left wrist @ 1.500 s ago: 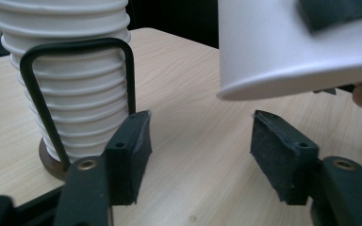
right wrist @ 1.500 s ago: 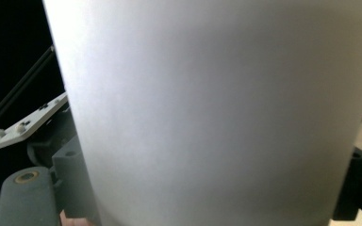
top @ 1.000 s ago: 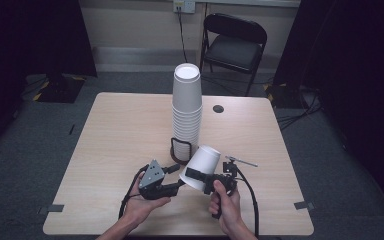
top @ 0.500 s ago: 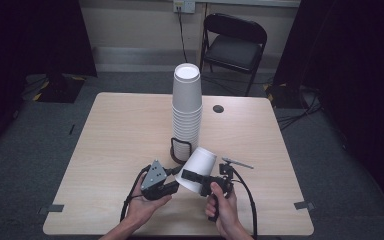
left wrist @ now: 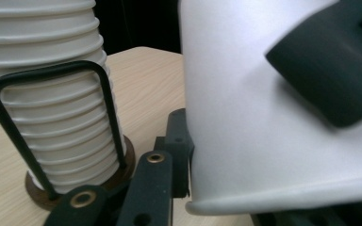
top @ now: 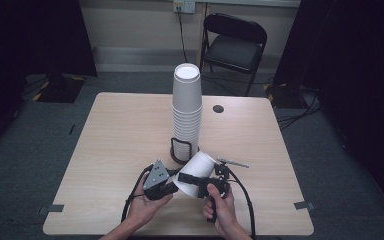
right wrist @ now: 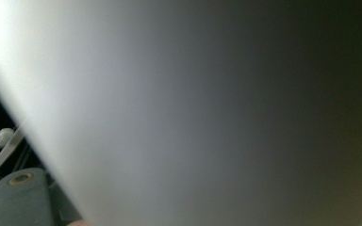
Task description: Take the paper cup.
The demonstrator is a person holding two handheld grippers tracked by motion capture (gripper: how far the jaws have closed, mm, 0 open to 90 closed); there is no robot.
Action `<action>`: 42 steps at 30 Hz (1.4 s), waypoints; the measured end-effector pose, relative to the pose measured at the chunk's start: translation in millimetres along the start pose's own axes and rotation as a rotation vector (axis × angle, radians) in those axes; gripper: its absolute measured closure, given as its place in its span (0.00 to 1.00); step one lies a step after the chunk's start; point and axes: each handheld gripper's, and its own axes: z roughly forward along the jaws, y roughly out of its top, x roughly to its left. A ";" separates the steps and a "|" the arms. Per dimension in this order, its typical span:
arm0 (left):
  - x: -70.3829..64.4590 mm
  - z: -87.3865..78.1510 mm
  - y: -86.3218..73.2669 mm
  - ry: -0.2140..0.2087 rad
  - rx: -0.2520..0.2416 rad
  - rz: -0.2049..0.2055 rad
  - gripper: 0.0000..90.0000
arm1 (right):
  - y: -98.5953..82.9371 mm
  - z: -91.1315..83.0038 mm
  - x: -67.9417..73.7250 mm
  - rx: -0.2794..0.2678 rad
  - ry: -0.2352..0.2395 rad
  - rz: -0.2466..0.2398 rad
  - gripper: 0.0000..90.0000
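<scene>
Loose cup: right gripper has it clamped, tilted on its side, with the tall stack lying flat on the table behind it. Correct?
Not quite. The stack of cups stands upright in its black wire holder, not flat; the high view shows it. The rest holds: the right gripper clamps the loose cup, which is tilted on its side in front of the stack.

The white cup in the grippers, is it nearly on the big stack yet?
Not yet. Done: one white cup is off the table. In hand: the right gripper clamps it, tilted, beside the left gripper. Left: it sits apart from the tall cup stack.
</scene>
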 end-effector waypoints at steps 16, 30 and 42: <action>3.2 -1.8 0.6 -0.019 0.055 -0.081 0.93 | 9.4 -7.9 -7.3 -0.054 -0.027 0.002 0.11; 2.7 -6.0 0.8 -0.049 0.136 -0.081 0.94 | 18.7 -22.7 -15.1 -0.107 -0.084 -0.088 0.12; 16.4 -11.3 1.1 -0.032 0.197 -0.148 0.95 | 32.4 -49.7 -13.9 -0.161 -0.229 -0.334 0.14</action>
